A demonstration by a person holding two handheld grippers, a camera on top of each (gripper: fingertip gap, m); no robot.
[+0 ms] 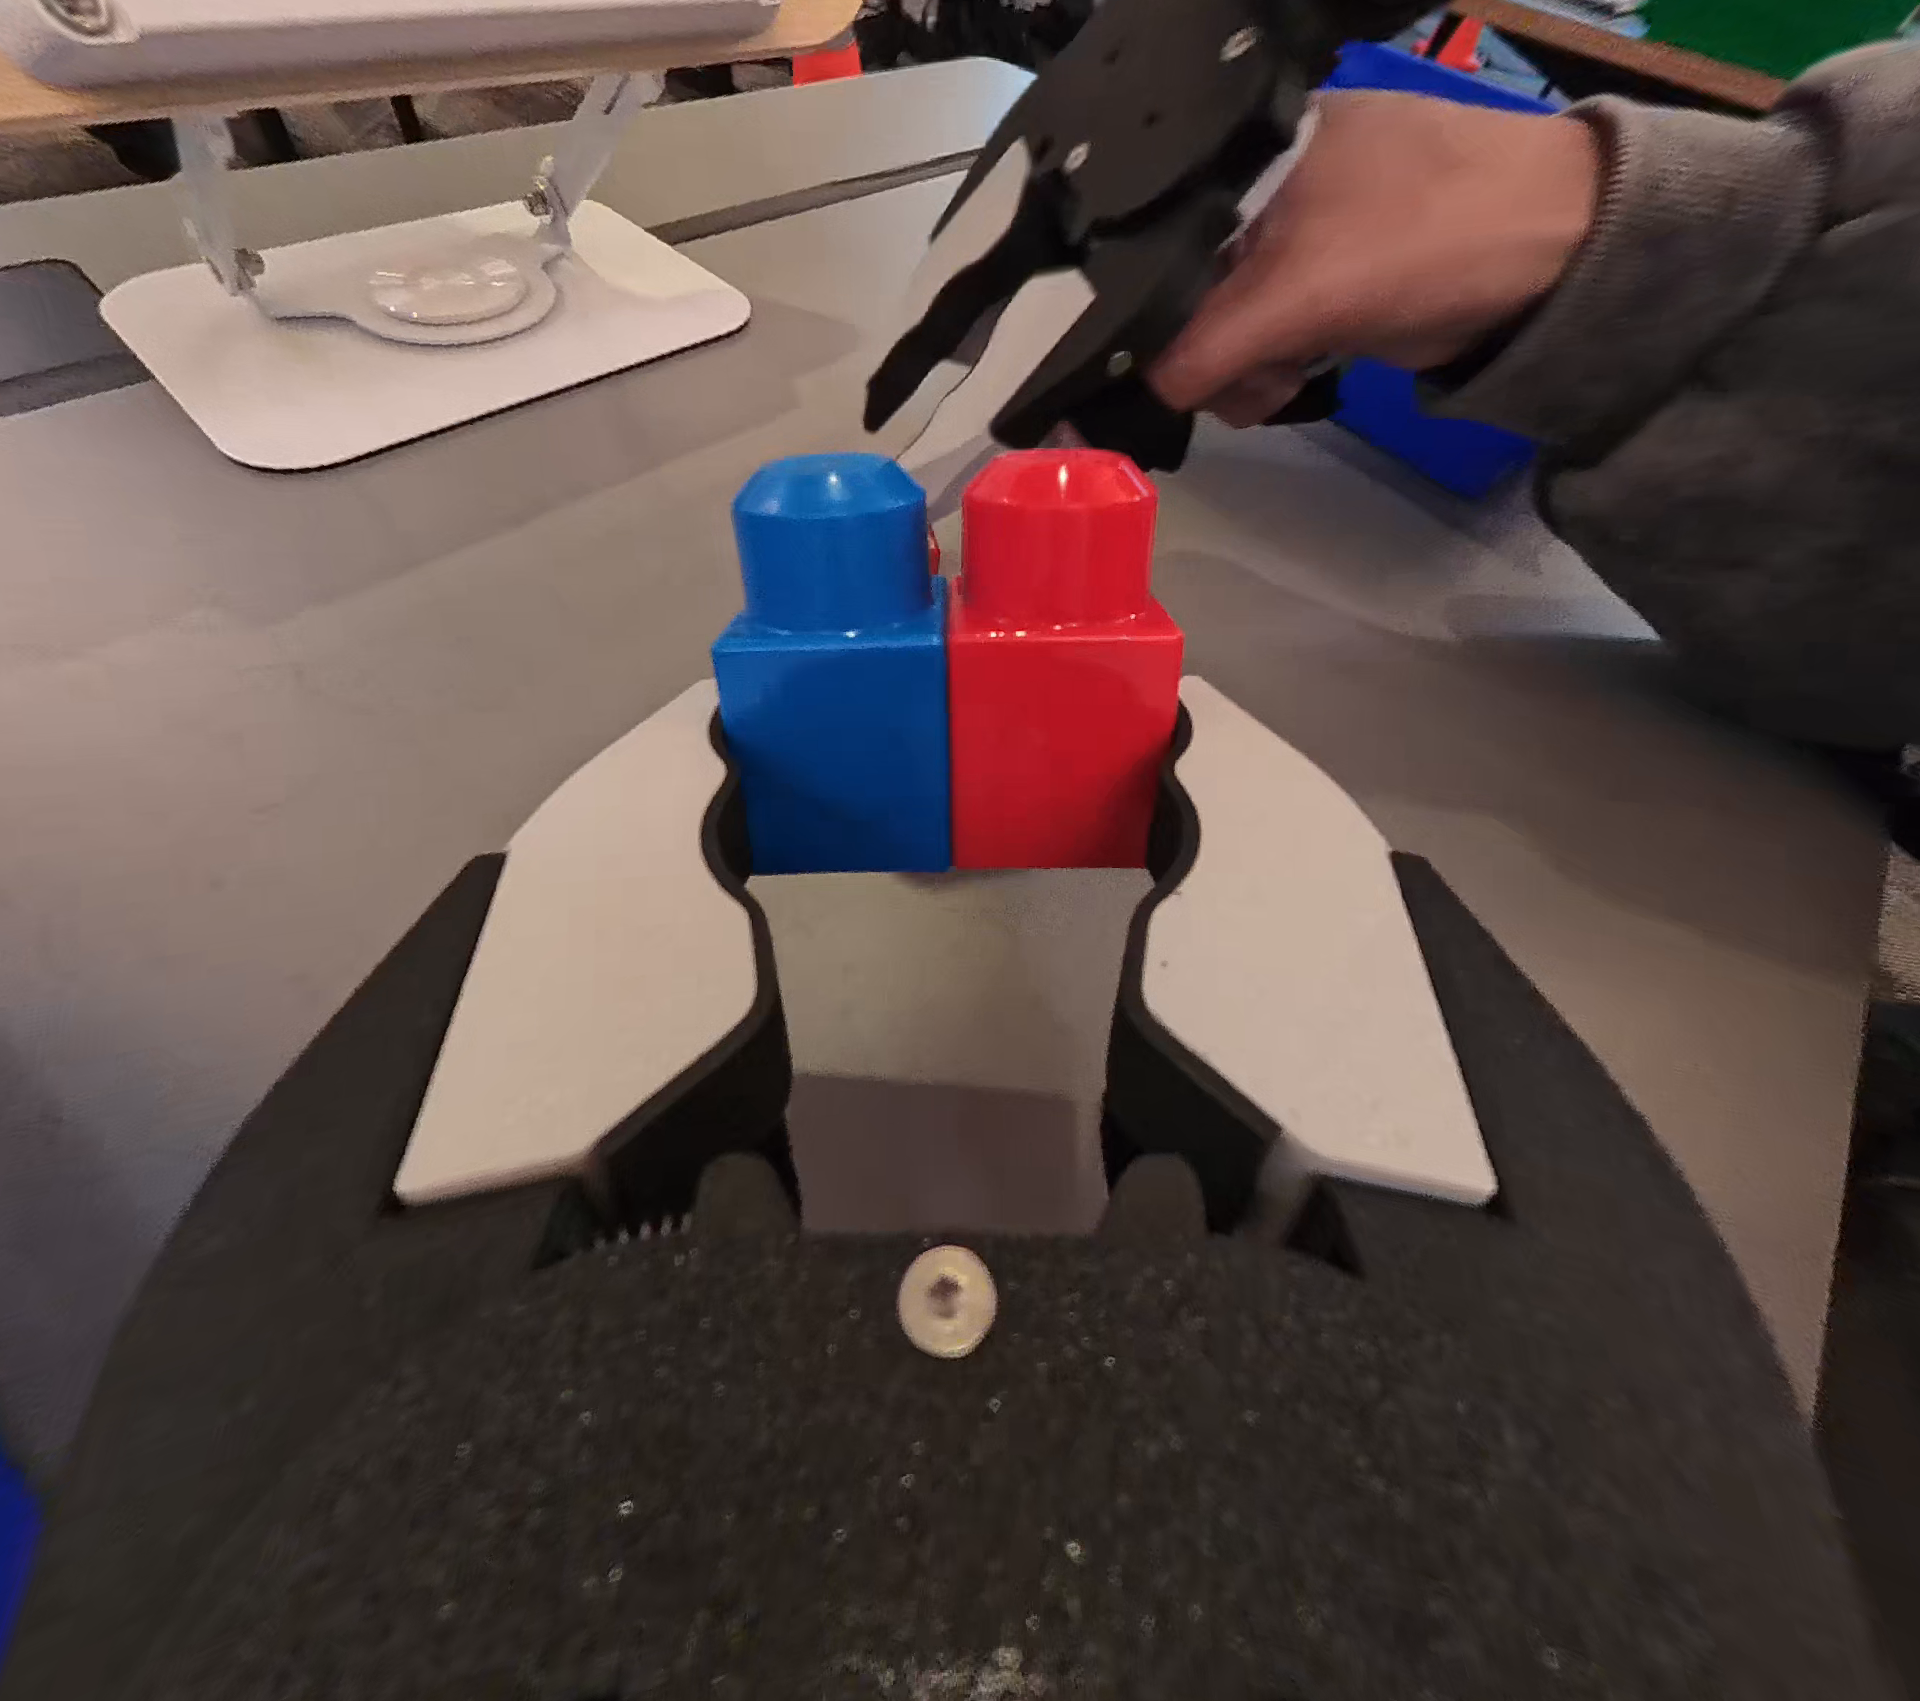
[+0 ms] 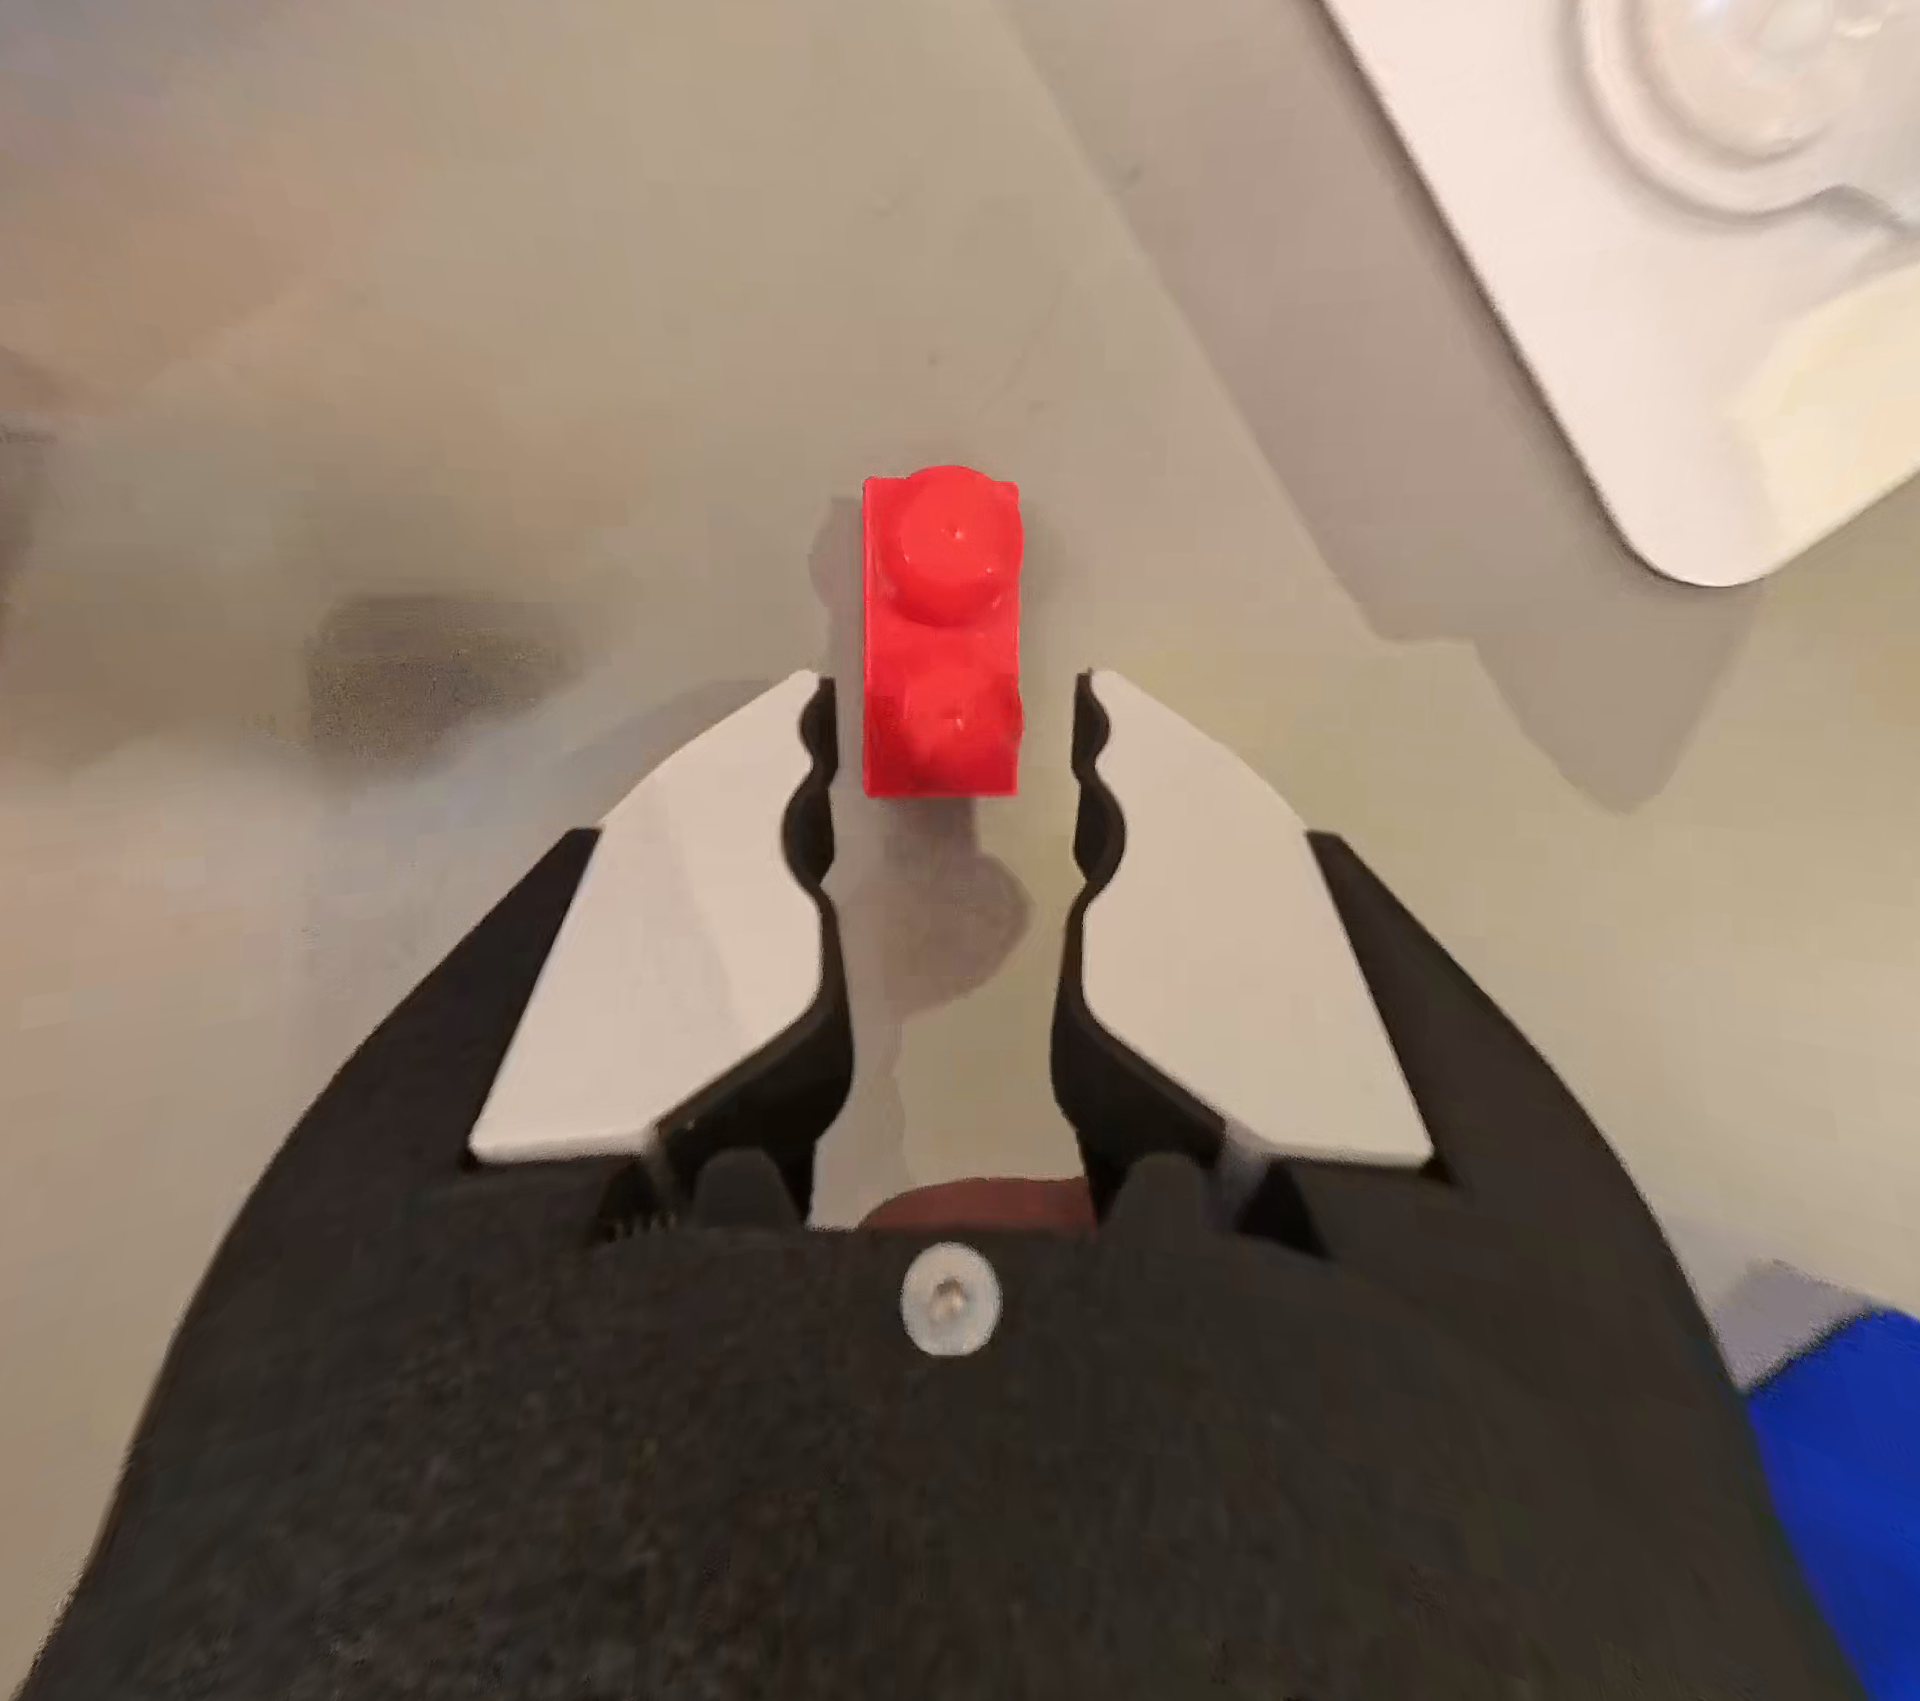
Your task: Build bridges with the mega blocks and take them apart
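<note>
Right now the left gripper (image 1: 948,778) is clenching the blue block (image 1: 831,716) and red block (image 1: 1060,716) side by side, while the right gripper (image 2: 954,737) is hovering released over the two-stud red block (image 2: 940,633) at twelve o'clock — light, rigid, glossy plastic, probably best pinched across its flat long sides.

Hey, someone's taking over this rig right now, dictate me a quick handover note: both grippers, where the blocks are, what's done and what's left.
Left gripper: jaws shut on a blue one-stud block and a red one-stud block held side by side, studs up, above the table.
Right gripper: jaws open, empty, poised over a red two-stud block lying studs up on the table, near the white stand base.
Done: two supports gathered together.
Left: likely grasp the two-stud block, press it across both studs, then take the bridge apart.
</note>
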